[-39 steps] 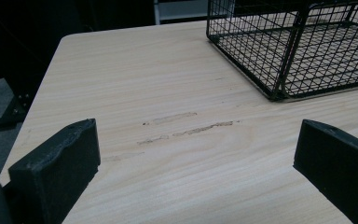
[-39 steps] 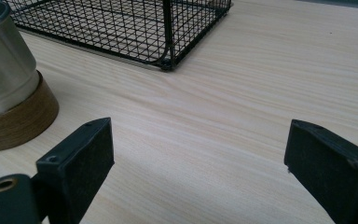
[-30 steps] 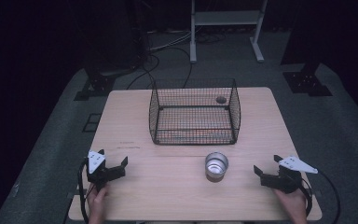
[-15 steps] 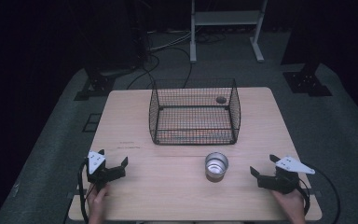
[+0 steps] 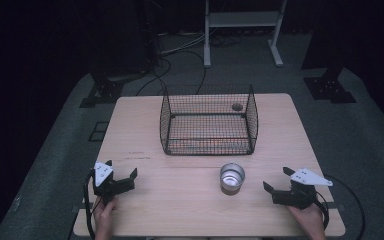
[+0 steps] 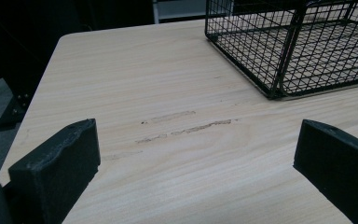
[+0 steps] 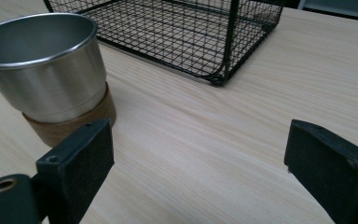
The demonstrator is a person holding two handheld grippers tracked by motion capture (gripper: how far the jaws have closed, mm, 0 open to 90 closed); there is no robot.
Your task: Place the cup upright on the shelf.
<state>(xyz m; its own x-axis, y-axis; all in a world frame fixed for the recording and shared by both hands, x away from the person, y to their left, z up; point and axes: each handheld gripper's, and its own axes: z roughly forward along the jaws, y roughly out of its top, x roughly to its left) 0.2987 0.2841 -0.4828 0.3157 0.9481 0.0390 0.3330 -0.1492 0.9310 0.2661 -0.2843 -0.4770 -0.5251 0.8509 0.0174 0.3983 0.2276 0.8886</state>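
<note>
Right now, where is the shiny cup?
In the high view the metal cup stands upright on the table, just in front of the wire basket and left of the right gripper.

High view looks down from above — both gripper views sit low, close, sharing the wire basket.

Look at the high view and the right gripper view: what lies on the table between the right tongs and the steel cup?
Nothing. Between the right tongs and the steel cup lies bare wooden table, as both the high view and the right gripper view show.
</note>
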